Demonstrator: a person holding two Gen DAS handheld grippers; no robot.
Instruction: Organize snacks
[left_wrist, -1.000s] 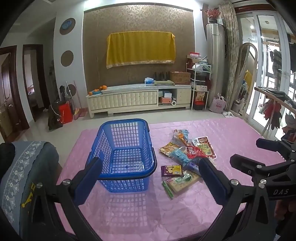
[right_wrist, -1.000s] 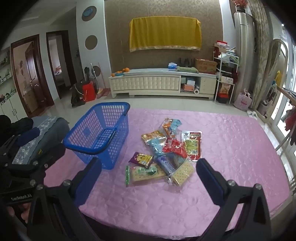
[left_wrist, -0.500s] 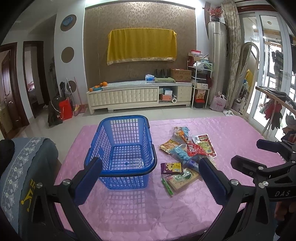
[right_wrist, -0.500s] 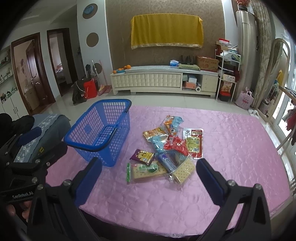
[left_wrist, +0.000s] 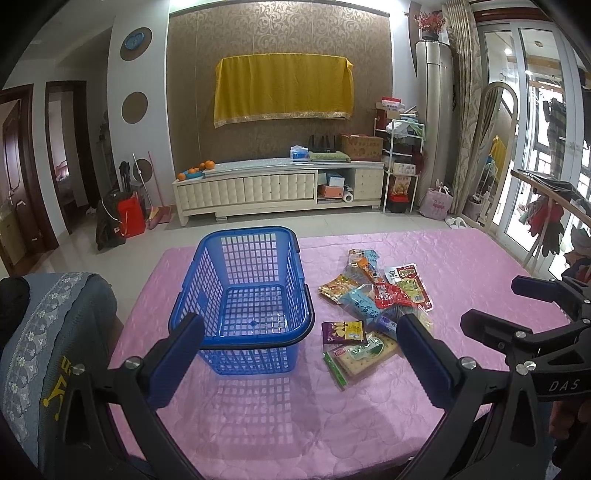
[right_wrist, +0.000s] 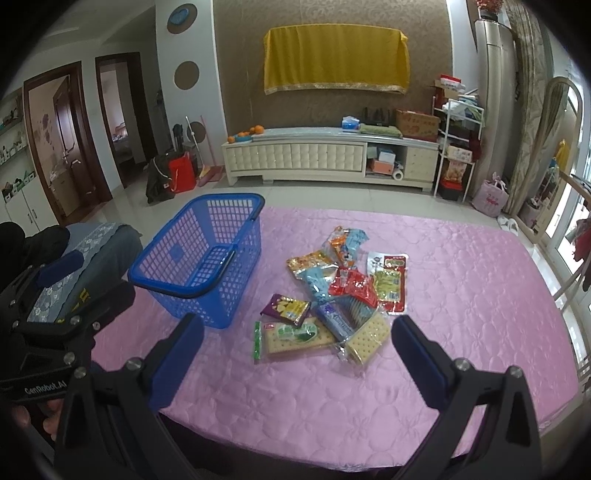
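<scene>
Since a second ago we have raised both tools slightly, so the table sits lower in each view, while the basket and packets lie exactly where they were. We hold the left gripper (left_wrist: 301, 341) spread wide above the near edge of the pink tablecloth (left_wrist: 258, 413), pinching nothing, and the right gripper (right_wrist: 297, 345) is likewise spread and empty, hanging over the near side of the snack pile (right_wrist: 340, 291). The blue basket (left_wrist: 243, 295) stands upright on the left of the table with nothing inside, its handle folded down along the near rim, which leaves the mouth free for dropping packets in; we judge that is why it sits just beside the snacks, not touching them. The packets lie loose and overlapping to the right of it, so nothing has been sorted yet. Nearest us are a cracker pack with a green label (right_wrist: 295, 338) and a plain cracker pack (right_wrist: 367, 338), and a purple packet (right_wrist: 286, 308) lies closest to the basket; these look the easiest first picks. As for writing, the right tool seen from the left camera reads "DAS" (left_wrist: 559, 386), and the left tool seen from the right camera reads "CenRobot.AI" (right_wrist: 44, 387). The print on the packets is too small for us to read.
</scene>
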